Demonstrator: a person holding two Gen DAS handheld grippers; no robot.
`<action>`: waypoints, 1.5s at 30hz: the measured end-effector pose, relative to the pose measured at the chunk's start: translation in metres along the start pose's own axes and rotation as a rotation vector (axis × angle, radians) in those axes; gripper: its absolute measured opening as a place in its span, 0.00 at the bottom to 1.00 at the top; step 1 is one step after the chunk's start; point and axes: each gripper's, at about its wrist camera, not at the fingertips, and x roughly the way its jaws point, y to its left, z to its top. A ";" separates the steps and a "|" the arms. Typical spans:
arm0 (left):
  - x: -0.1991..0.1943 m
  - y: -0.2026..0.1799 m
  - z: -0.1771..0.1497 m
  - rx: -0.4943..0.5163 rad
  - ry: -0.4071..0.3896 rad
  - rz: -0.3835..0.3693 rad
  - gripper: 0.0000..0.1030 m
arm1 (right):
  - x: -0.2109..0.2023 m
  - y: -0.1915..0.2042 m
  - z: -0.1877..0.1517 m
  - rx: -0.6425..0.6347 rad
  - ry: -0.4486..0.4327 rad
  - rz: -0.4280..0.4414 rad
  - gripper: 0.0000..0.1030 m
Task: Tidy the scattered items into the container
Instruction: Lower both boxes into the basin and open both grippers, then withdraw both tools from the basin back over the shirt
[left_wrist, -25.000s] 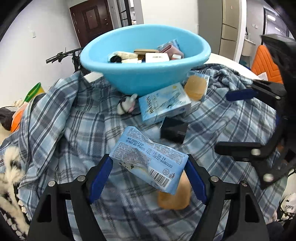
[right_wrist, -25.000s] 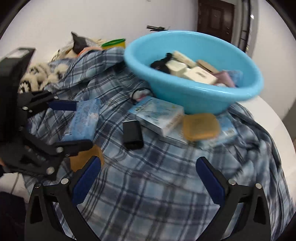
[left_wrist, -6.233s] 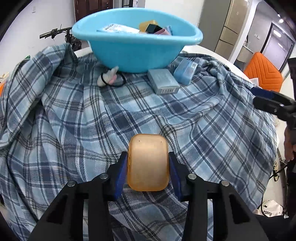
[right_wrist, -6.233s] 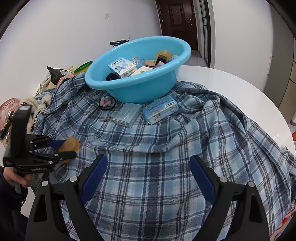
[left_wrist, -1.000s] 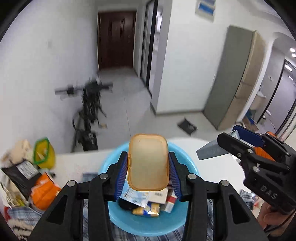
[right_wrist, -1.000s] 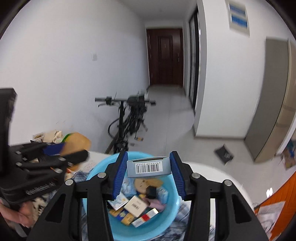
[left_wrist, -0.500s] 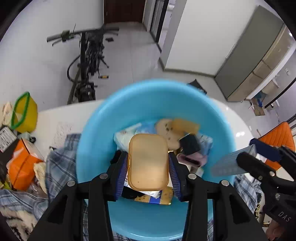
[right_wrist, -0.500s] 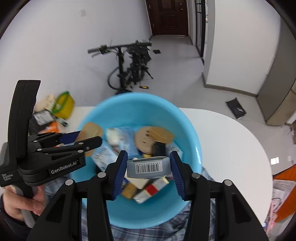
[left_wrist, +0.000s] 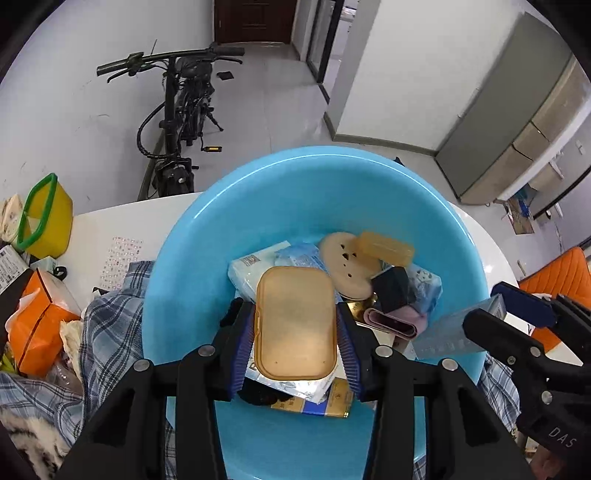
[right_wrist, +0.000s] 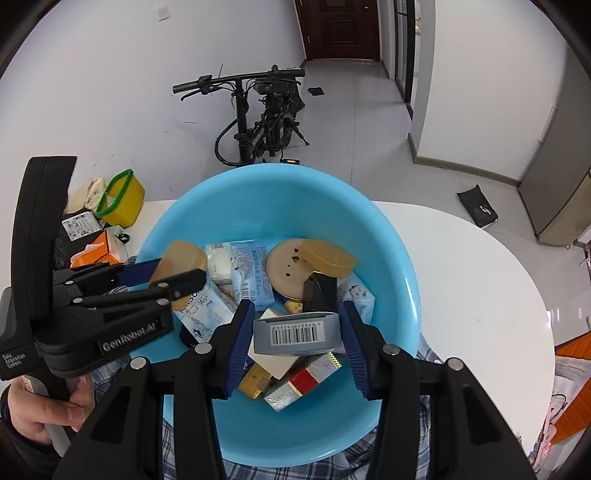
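Looking down from both wrist cameras, we saw the white table (right_wrist: 480, 266) with the plaid cloth (left_wrist: 107, 325) bunched at its near edge, a bicycle (right_wrist: 258, 122) parked against the wall beyond, and a yellow tub (right_wrist: 123, 199) and an orange packet (left_wrist: 40, 325) at the table's far left. The blue basin (right_wrist: 288, 195) filled the middle of both views, already heaped with a round tan disc (right_wrist: 284, 269), an amber case (right_wrist: 328, 254), a black box (right_wrist: 323, 290), pale blue packs and small cartons, so nothing stood between our grippers and the pile except the pile itself.

Half a second earlier the basin had looked smaller and lower in the left view; now it had grown and the heap sat closer under both grippers. Six seconds back, the tan box was being held over the cloth, well short of the basin, and our right gripper had been empty and spread.

Our left gripper (left_wrist: 295, 328) was clamped on the tan box (left_wrist: 295, 321), which hung over the heap with its long axis running away from the camera, its flat lid facing up. Our right gripper (right_wrist: 295, 332) was clamped on the grey box (right_wrist: 295, 332), its long axis crosswise between the fingers, barcode end toward the camera, just above the cartons.
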 end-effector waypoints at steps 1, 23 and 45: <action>0.000 0.000 0.001 0.001 0.004 -0.009 0.80 | 0.000 0.000 0.001 0.001 -0.002 0.000 0.44; -0.009 0.001 -0.005 0.017 -0.014 -0.006 0.86 | 0.007 0.008 0.007 -0.047 -0.003 -0.095 0.63; -0.057 0.007 -0.040 -0.002 -0.104 -0.020 0.86 | -0.051 0.006 -0.039 -0.066 -0.171 -0.043 0.73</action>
